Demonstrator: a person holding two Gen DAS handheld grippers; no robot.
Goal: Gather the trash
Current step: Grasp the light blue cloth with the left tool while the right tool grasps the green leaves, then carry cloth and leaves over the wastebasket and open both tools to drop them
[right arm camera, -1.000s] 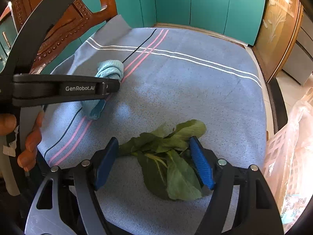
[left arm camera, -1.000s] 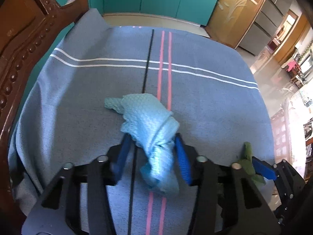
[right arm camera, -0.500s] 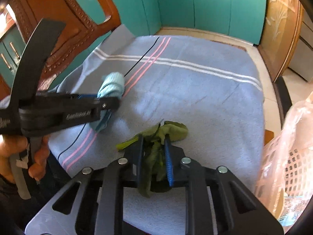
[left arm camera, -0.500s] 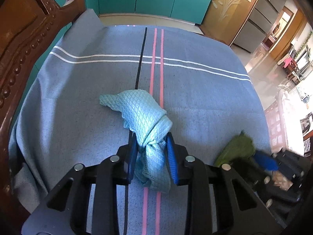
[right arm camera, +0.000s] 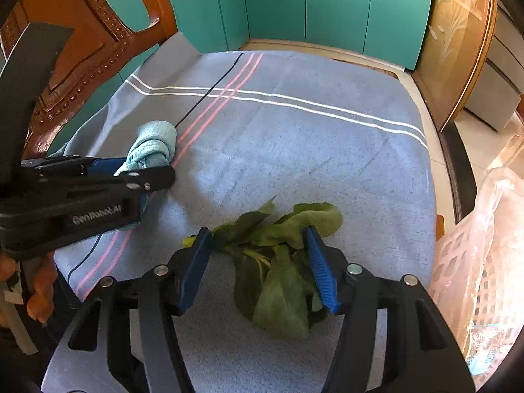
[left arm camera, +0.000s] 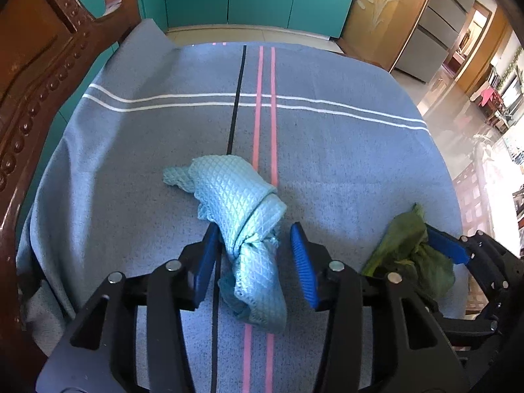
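Note:
A crumpled light-blue cloth (left arm camera: 244, 219) lies on the blue striped tablecloth (left arm camera: 327, 150). My left gripper (left arm camera: 253, 262) is open, its blue pads either side of the cloth's near end. The cloth also shows in the right wrist view (right arm camera: 152, 145), partly behind the left gripper (right arm camera: 98, 193). A bunch of wilted green leaves (right arm camera: 278, 262) lies on the tablecloth (right arm camera: 294, 150) between the open jaws of my right gripper (right arm camera: 258, 268). The leaves (left arm camera: 409, 252) and the right gripper (left arm camera: 458, 255) show at the right of the left wrist view.
A carved wooden chair back (left arm camera: 39, 65) stands at the table's left edge, also in the right wrist view (right arm camera: 82, 55). A pink plastic basket with a bag liner (right arm camera: 475, 262) stands off the table's right edge. Teal cabinets (right arm camera: 327, 3) are behind.
Half a second ago both grippers were shut, the left on the cloth and the right on the leaves. Both have now opened, and cloth and leaves lie on the tablecloth.

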